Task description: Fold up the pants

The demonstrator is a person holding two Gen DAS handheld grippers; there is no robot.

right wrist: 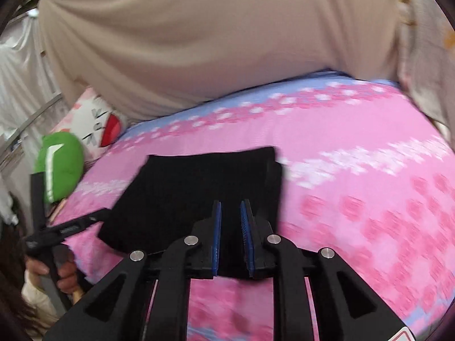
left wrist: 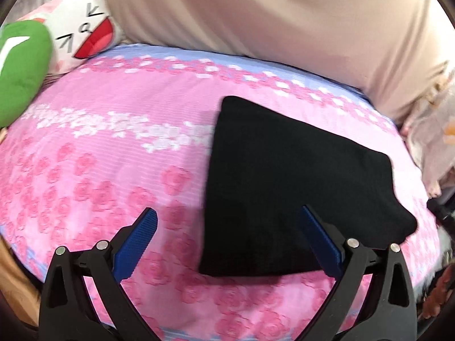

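The black pants (left wrist: 293, 187) lie folded into a compact flat bundle on the pink floral bedspread (left wrist: 113, 147). My left gripper (left wrist: 229, 213) is open wide above the bundle's near left edge, with one blue pad over the bedspread and the other over the cloth. In the right wrist view the folded pants (right wrist: 199, 187) lie just ahead of my right gripper (right wrist: 231, 204). Its blue pads stand close together with a narrow gap, and black cloth shows between and behind them. I cannot tell if they pinch the cloth. The left gripper (right wrist: 85, 221) shows at the bundle's left edge.
A green plush (left wrist: 20, 68) and a white cartoon-face pillow (left wrist: 82, 28) lie at the bed's far left. A beige pillow or duvet (left wrist: 256, 20) runs along the far side. More bedding (left wrist: 432, 130) is bunched at the right. A hand (right wrist: 59, 275) holds the left gripper's handle.
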